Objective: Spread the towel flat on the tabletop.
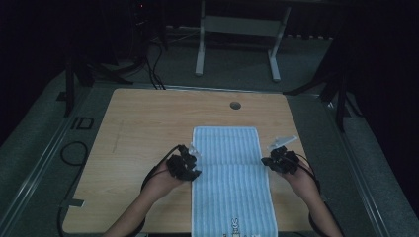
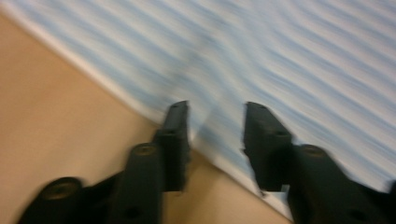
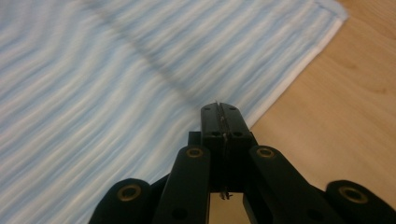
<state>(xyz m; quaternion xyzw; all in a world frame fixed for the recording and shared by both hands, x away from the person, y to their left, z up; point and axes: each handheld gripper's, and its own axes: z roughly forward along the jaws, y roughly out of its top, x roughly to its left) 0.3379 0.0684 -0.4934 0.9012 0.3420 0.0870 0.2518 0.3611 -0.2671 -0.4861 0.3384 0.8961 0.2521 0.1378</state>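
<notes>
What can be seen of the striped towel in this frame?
The towel is a long rectangle of soft-looking cloth with fine pale blue and white stripes and a white hem. It lies flat down the table, its near end at the table's front edge, with a faint crease across the middle. The left gripper is open over its left edge; the right gripper is shut at its right edge.

The room is dim, its far side nearly black. A light wooden tabletop (image 1: 148,123) with a round cable hole (image 1: 235,105) near its far edge stands on grey carpet (image 1: 232,66). Beyond it is a white desk frame (image 1: 238,29); black cables (image 1: 153,64) trail past the far left corner.
</notes>
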